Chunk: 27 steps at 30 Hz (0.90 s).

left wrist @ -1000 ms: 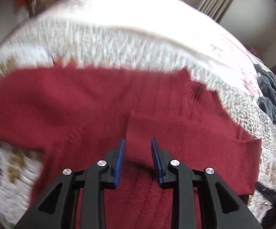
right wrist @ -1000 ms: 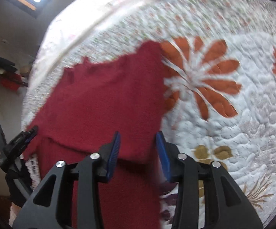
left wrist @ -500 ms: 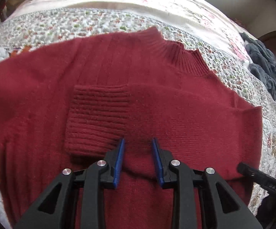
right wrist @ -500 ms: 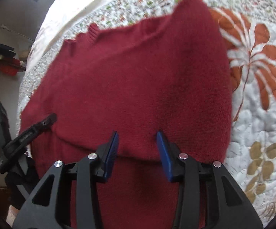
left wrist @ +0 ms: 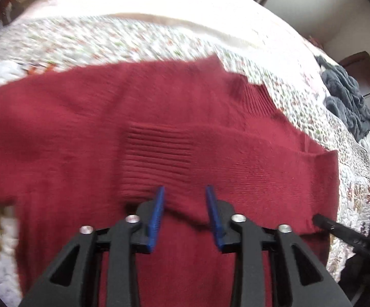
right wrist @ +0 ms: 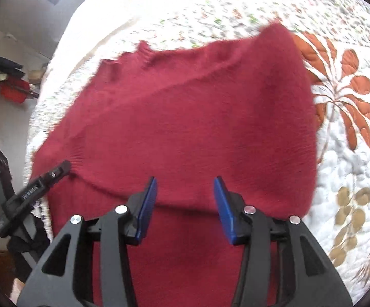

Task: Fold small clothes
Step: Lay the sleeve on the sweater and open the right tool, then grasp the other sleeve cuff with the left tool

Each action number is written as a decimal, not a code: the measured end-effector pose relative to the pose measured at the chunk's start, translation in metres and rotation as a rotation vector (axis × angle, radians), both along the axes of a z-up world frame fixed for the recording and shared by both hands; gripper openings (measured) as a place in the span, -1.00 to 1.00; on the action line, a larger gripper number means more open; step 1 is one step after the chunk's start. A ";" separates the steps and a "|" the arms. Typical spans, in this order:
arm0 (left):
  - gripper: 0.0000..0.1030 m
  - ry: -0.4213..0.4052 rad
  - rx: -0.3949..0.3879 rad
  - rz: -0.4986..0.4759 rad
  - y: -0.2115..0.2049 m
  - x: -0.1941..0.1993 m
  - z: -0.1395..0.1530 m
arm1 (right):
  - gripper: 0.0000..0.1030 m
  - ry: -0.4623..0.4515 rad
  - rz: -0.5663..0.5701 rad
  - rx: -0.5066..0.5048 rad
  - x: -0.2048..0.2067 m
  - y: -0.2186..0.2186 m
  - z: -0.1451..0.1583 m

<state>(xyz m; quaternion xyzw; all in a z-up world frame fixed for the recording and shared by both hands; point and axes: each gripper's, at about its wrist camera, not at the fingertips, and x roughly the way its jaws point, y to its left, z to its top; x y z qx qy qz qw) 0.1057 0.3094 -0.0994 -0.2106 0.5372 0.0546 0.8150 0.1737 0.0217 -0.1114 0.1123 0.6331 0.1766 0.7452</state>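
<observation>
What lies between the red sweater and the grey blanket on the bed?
Only bare flowered quilt lies between the red sweater and the grey blanket; nothing else rests on that stretch. The left wrist view shows this.

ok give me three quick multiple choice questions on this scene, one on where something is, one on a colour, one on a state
1. Where does the grey blanket lie?
A. on the sweater
B. on the quilt's far right side, apart from the sweater
C. between the left gripper's fingers

2. What colour is the sweater?
A. dark red
B. navy
C. mustard

3. How do the right gripper jaws stand?
A. shut on the cuff
B. shut on the quilt
C. open

Answers: 1 B, bare quilt separates it from the sweater in the left wrist view. 2 A, the knit is dark red in both views. 3 C, a wide gap shows between the blue pads.
</observation>
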 end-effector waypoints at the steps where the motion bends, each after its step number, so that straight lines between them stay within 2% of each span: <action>1: -0.13 -0.003 0.013 0.024 0.011 -0.010 0.004 | -0.09 -0.006 0.009 0.018 -0.003 0.007 0.004; 6: -0.13 0.031 0.059 0.166 0.072 -0.055 0.011 | -0.08 -0.034 0.077 0.024 -0.014 0.046 0.015; 11: -0.13 0.040 0.091 0.369 0.155 -0.112 0.017 | -0.07 -0.011 0.137 0.032 -0.025 0.080 0.007; 16: -0.13 0.015 -0.025 0.593 0.241 -0.162 0.010 | -0.07 0.006 0.170 0.029 -0.035 0.100 0.000; 19: -0.13 -0.010 -0.053 0.696 0.277 -0.185 0.003 | -0.07 0.013 0.181 0.021 -0.040 0.109 -0.005; 25: -0.14 -0.092 -0.186 0.845 0.331 -0.215 -0.018 | -0.07 0.030 0.180 0.006 -0.046 0.120 -0.014; 27: -0.14 -0.115 -0.196 0.861 0.344 -0.217 -0.019 | -0.07 0.033 0.176 0.001 -0.048 0.121 -0.016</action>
